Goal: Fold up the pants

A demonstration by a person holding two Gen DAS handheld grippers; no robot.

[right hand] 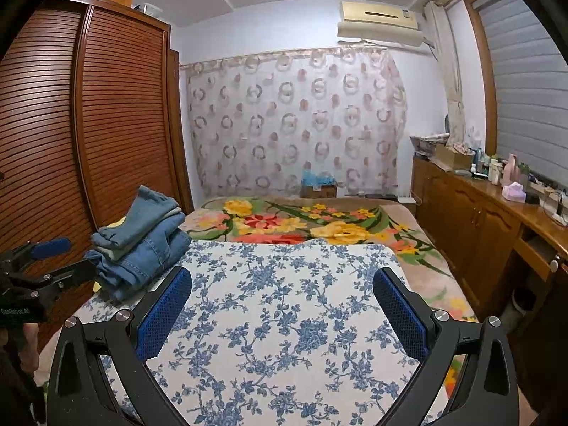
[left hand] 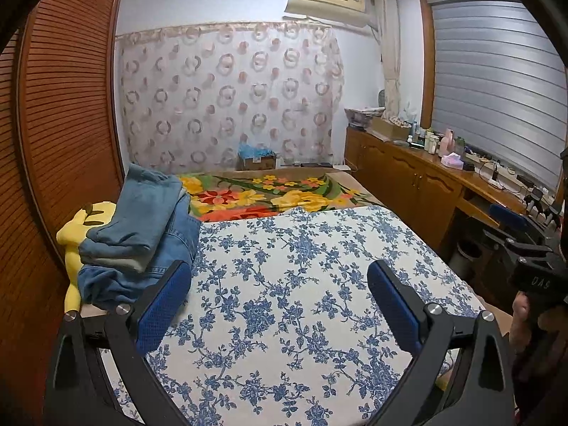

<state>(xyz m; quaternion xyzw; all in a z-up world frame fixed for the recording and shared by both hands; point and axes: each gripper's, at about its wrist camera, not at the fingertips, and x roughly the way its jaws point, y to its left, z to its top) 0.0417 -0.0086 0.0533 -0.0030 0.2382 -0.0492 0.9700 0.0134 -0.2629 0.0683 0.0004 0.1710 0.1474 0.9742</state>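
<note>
Pants (left hand: pixel 142 227): blue denim, lying in a stack of folded layers at the far-left edge of the bed, on a yellow plush toy (left hand: pixel 76 234) beside the slatted wardrobe (left hand: pixel 67 113). The stack's long axis runs away from the cameras, toward the flowered blanket (left hand: pixel 269 195). Whether the stack is one pair or several cannot be told.

Left gripper (left hand: pixel 280 305): fingers (left hand: pixel 165 305) spread wide apart, holding nothing, hovering over the blue-and-white floral board (left hand: pixel 301 266). The stack sits up and to the left of its left finger, just beside the tip. In the right wrist view the same gripper (right hand: pixel 53 252) shows at the left edge, next to the denim (right hand: pixel 142 245).

Right gripper (right hand: pixel 282 305): fingers (right hand: pixel 401 312) likewise wide apart and empty, aimed over the middle of the board (right hand: pixel 284 301); the stack lies well to its left. Left hand is judged the nearer one.

Pose: both grippers level, pointing down the bed, side by side.

Judgement: the scene fits either a folded pair set aside or a stack waiting to be drawn from; the board carries no garment.
</note>
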